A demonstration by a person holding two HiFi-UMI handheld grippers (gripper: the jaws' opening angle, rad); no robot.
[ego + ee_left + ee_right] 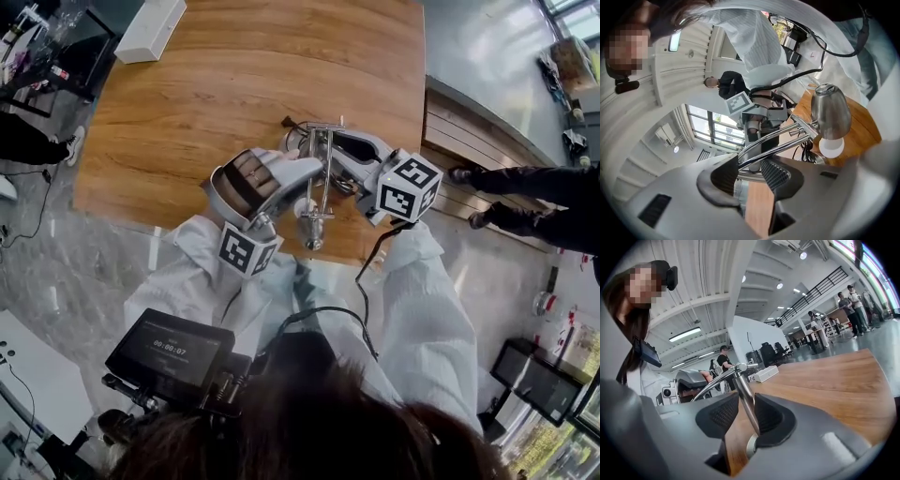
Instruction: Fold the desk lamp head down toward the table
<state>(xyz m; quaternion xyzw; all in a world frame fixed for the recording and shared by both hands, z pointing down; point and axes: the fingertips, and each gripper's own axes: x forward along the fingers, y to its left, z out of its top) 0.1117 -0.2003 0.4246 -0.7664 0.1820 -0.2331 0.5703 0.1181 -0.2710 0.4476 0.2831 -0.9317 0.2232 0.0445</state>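
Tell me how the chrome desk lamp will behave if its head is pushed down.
The twin rods look stiff, so they probably pivot rather than bend. The polished post may slip in the right claw. The metal shade seems top-heavy, so tipping is possible.

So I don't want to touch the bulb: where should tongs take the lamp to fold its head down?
Probably the twin chrome rods behind the head, coming from the side across both: they're slim and parallel, whereas the head is broad, rounded and carries the bulb.
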